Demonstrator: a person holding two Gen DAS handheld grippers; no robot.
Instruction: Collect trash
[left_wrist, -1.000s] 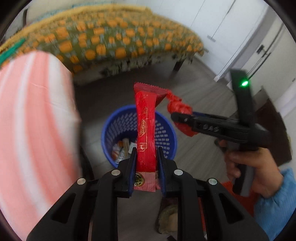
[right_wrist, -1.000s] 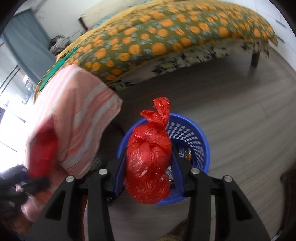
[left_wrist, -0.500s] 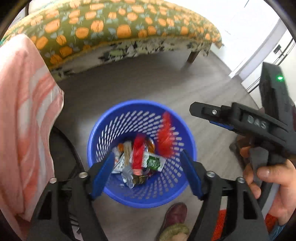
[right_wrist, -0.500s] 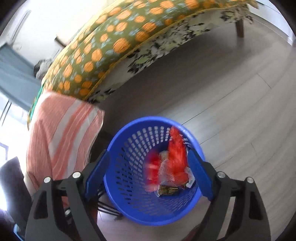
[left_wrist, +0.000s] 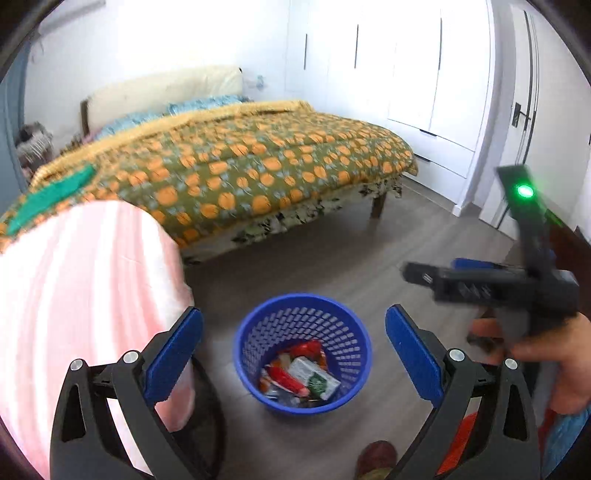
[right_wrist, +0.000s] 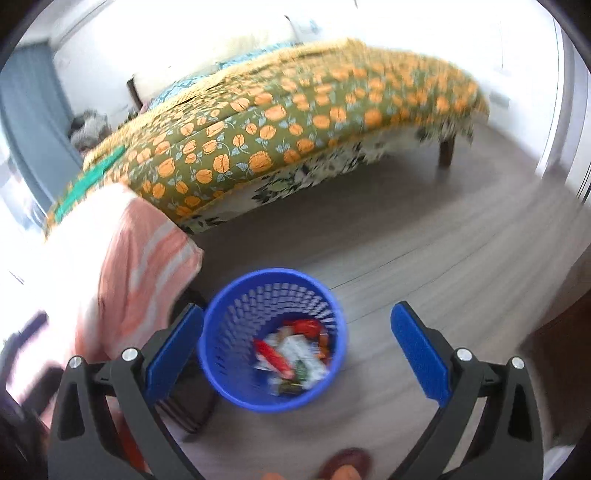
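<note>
A blue perforated trash basket stands on the grey wood floor below both grippers; it also shows in the right wrist view. Inside lie a red wrapper, a white and green packet and other wrappers. My left gripper is wide open and empty above the basket. My right gripper is wide open and empty above it too. The right gripper also shows in the left wrist view, held in a hand at the right.
A pink and white striped cloth hangs over a chair at the left, close to the basket. A bed with an orange-flowered cover stands behind. White wardrobe doors line the far right. A shoe shows at the bottom.
Both grippers opened and let go: the red wrapper and the red bag fell into the basket. Both grippers then rose and tilted up, so the bed and room show.
</note>
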